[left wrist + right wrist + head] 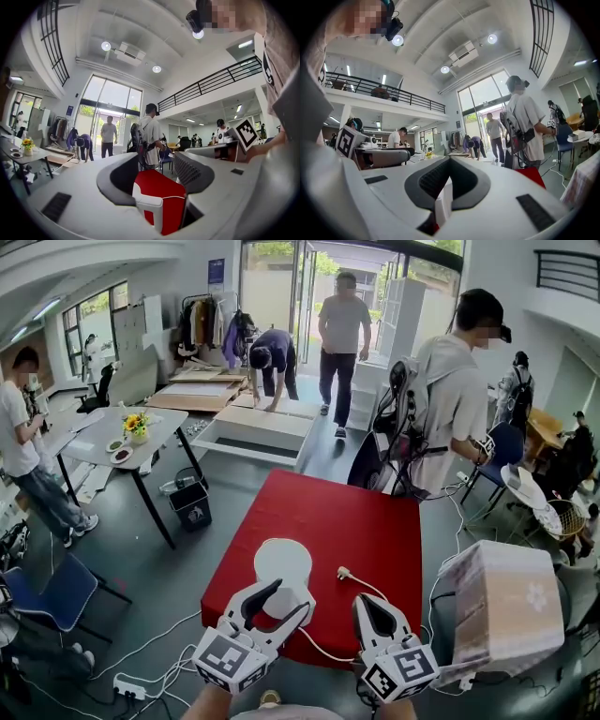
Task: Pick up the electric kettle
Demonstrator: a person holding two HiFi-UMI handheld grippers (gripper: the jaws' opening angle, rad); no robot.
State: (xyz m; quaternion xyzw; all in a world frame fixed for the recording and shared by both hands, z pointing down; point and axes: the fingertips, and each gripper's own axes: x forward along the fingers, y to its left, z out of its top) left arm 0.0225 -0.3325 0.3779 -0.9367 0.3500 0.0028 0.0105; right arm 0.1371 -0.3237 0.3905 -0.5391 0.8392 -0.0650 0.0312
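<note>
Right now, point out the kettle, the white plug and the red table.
kettle (283, 563): head view, round white top.
plug (343, 572): head view, white plug head.
red table (384, 521): head view, bare red top.

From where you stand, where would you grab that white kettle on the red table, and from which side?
The handle, from the near side, I'd say. The kettle stands upright on the red table with its handle toward the person, right between the jaws of the open left gripper; the round body looks too wide for them.
</note>
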